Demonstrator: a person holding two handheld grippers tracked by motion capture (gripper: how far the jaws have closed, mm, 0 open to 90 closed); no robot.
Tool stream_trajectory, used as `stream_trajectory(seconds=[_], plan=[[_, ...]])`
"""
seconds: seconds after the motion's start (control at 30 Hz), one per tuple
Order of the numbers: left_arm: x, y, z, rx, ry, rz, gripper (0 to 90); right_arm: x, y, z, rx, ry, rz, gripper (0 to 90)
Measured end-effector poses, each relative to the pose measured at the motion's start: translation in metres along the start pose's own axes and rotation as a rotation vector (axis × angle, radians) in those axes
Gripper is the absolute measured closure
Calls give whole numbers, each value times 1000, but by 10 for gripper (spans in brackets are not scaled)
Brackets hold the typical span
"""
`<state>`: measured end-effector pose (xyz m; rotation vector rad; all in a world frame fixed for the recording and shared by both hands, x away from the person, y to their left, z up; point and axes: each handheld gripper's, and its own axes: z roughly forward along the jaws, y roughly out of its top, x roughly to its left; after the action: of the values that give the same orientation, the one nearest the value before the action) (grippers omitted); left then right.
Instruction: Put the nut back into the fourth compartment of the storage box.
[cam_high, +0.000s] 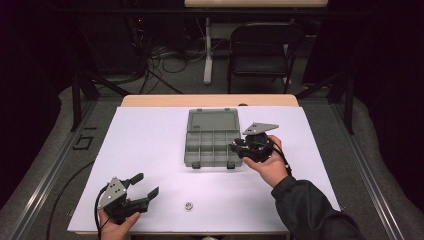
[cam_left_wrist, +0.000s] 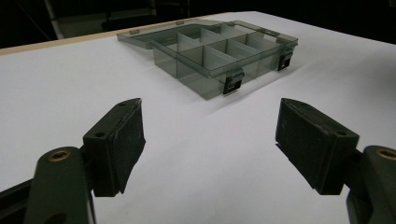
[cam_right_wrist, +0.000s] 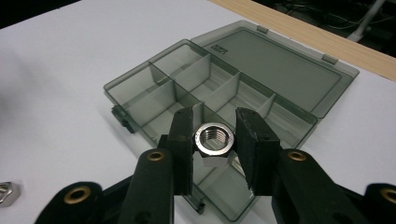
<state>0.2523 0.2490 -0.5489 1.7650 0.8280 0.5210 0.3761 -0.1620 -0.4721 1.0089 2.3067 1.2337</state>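
Note:
A steel hex nut is pinched between the pads of my right gripper, which is shut on it. The nut hangs over the near compartments of an open, smoky-grey divided box. In the high view the right gripper sits at the right edge of the box, whose lid lies flat behind it. My left gripper rests near the table's front left, jaws wide open with nothing between them. From the left gripper the box lies well ahead.
A second nut lies loose on the white sheet near the front edge, also at the lower left as a nut in the right gripper view. A folding chair and cables stand beyond the table's far edge.

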Motion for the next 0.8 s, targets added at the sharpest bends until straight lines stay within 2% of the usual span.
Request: stream_trajectory(seconds=[0.47, 0.53, 0.73, 0.8], plan=[[0, 0, 0, -1, -2, -1, 237, -23, -5, 27, 26, -64, 56, 680], [0, 0, 0, -1, -3, 0, 237, -26, -4, 30, 37, -78, 46, 680], [0, 0, 0, -2, -3, -2, 237, -37, 1, 40, 32, -107, 86, 680], [0, 0, 1, -2, -3, -3, 238, -39, 0, 45, 45, -115, 94, 680]])
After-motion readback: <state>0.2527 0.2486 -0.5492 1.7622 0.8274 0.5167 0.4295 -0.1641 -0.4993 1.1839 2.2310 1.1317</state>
